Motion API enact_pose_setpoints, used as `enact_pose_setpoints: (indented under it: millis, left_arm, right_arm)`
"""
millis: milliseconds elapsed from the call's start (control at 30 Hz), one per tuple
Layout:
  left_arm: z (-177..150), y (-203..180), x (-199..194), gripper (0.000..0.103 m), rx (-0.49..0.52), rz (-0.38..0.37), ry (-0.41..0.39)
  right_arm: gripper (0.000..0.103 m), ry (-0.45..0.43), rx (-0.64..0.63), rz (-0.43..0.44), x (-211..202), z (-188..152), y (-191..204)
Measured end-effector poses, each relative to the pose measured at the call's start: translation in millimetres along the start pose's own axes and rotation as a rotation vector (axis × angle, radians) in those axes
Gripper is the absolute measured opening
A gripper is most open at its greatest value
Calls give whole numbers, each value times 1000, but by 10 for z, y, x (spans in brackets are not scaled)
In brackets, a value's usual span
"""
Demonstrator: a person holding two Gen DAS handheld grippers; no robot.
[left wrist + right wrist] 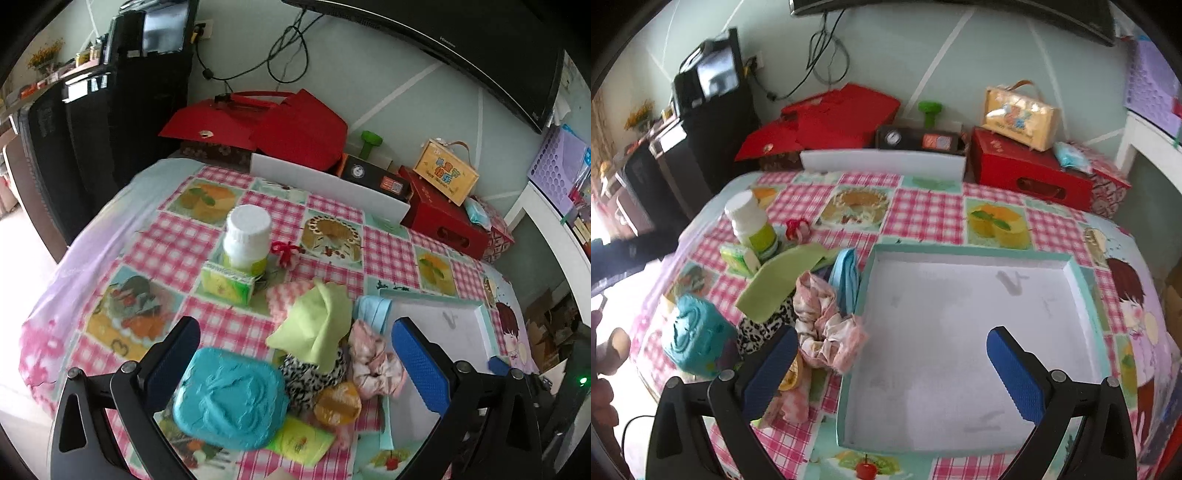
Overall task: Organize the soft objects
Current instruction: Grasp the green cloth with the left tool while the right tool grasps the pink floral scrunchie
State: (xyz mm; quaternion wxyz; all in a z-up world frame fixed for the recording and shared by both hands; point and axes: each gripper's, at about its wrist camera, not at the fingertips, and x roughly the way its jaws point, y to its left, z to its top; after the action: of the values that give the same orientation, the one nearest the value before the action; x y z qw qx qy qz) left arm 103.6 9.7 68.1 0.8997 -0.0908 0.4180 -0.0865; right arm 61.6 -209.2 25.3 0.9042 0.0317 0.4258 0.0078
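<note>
- Blue-padded fingers of the left hand-held gripper (pixel 295 363) stood wide apart and held nothing; between them, on the bench (pixel 166 243), lay a teal sponge-like pad (pixel 231 397).
- Just beyond the pad was the heap of soft things: a light green cloth (pixel 317 325) on top, a black-and-white spotted fabric (pixel 314 376) under it, and a pink crumpled cloth (pixel 373 358) to the right.
- One orange soft piece (pixel 338 404) lay just in front of the spotted fabric, and a light blue folded cloth (pixel 373 310) lay beside the tray (pixel 484 321).
- Farther back stood a white bottle (pixel 247 236) with a small green box (pixel 227 282) leaning in front of it, and a little red ribbon (pixel 284 251) near them.
- The right hand-held gripper (pixel 892 363) was also open and empty; its right finger hung over the white inside of the tray, and its left finger was above the pink crumpled cloth.
- The tray had a teal rim and nothing lay in it; the heap touched its left wall.
- At the back edge of the bench stood a white board (pixel 882 164), and behind it a red box (pixel 1027 171).
</note>
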Motion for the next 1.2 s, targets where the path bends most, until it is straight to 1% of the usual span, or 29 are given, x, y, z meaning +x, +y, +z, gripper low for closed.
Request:
enact_pose_setpoints:
  millis: [67,200,300,467,600,667,733,933,1067,1133,1167,1200]
  left_arm:
    - [25,-20,95,103,13,0,17]
    - [85,-59,292,103,33,46,84]
    - [126,-73,385,103,14,55,100]
    - [201,-146,567,103,8,98,121]
    - [246,-152,752,103,-27,61,164]
    - [237,-157,859,103,-32,66,195]
    - [205,-170,931,103,-24,74,211]
    - [104,-182,1046,103,-9,64,249]
    - [69,-170,1069,103,-8,53,254]
    - [54,-160,1083,102,-9,49,261]
    - [44,-154,1088,96,-9,47,264]
    - [41,-152,1096,93,-10,44,267]
  right_arm:
    - [103,23,-22,5,93,14,22]
    - [103,53,-60,37,238,99,93]
    - [103,36,-64,74,261,178,118]
    - [103,10,-74,58,294,301,106]
    - [103,17,-61,66,380,379,55]
    - [103,13,-69,67,407,377,38]
    - [103,18,-67,88,427,344,14]
    - [103,63,-82,115,468,202,61]
    - [103,83,-88,115,518,139,138]
    - [100,92,-104,100,552,119,186]
    - [92,98,-110,98,570,111,210]
    - [88,102,-111,99,583,105,223]
